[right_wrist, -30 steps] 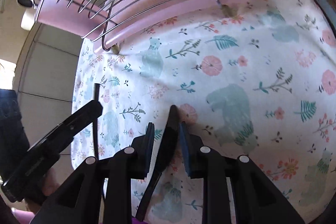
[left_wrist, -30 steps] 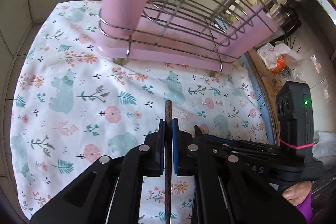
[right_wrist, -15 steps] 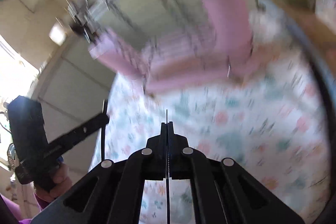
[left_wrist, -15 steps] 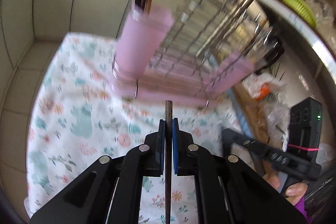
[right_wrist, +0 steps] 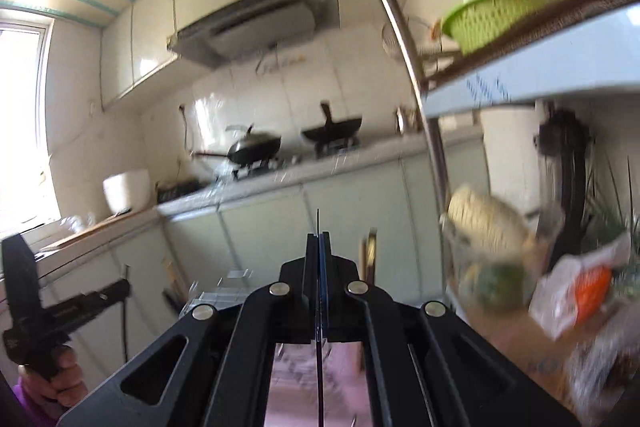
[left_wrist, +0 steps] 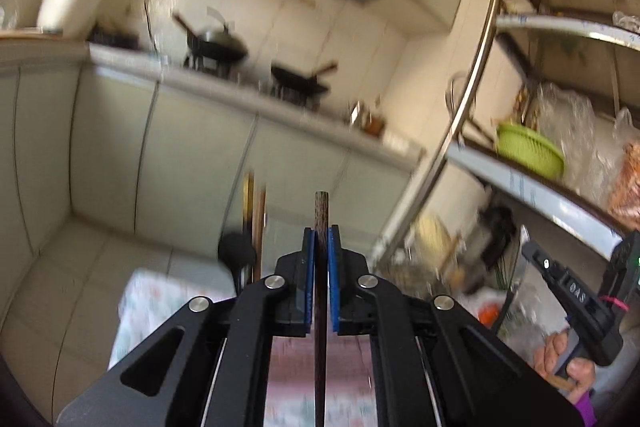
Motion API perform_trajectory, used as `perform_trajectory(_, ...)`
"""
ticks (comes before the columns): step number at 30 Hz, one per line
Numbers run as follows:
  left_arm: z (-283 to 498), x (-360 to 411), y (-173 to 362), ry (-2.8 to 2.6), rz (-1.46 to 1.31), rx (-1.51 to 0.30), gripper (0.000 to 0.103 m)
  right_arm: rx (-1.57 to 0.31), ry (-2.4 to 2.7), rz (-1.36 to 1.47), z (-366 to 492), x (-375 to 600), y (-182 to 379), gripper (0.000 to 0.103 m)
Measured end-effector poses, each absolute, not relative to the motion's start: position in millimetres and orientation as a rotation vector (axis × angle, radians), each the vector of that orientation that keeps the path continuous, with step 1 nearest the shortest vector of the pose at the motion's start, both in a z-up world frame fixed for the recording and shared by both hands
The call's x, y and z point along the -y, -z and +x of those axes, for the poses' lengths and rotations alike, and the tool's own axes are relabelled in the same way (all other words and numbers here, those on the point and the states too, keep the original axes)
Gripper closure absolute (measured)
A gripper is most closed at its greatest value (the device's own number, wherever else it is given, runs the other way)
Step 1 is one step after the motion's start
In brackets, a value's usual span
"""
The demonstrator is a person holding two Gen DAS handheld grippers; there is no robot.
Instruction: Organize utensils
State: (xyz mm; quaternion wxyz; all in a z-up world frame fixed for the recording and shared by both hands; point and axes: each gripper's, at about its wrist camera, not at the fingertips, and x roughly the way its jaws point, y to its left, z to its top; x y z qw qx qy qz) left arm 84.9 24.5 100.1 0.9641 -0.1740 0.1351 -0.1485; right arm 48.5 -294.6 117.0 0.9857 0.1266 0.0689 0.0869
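My left gripper is shut on a dark wooden chopstick that sticks up between the blue pads and runs down past them. My right gripper is shut on a thin dark utensil, seen edge-on as a narrow blade-like line. Both grippers are raised and tilted up toward the kitchen wall. A black ladle head and wooden handles stand up just left of the left gripper. The pink rack shows blurred below the right gripper. Each gripper shows in the other's view, the right one and the left one.
A metal shelf post curves up on the right, with a green colander on a shelf. A stove counter with two woks runs across the back. A clear jar and bags sit at right.
Both grippers have swung up from the floral cloth and the pink rack to face the far kitchen wall. Each still holds its utensil. The right gripper's utensil has turned edge-on.
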Motion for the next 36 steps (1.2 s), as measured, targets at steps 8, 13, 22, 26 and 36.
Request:
perform_trajectory(8,120,-12,-100,0.117,-0.293,-0.023,0.098,-0.035,-0.136,0.265,94,304,-107,0.102)
perform_trajectory(13,135,-5,-86,0.04,-0.255,0.057,0.098,0.004,-0.118,0.26,105,306,-96,0.102)
perform_trajectory(22,132,-3,-45,0.0,-0.257,0.042,0.098,-0.015,-0.121,0.287,115,308,-65,0.102)
perform_trajectory(26,122,-4,-33,0.007,-0.268,0.008,0.098,-0.061,-0.115,0.31,112,311,-48,0.102)
perform_trajectory(36,117,-19,-7,0.045,-0.342,-0.158,0.098,-0.207,-0.096,0.31,109,310,-13,0.102)
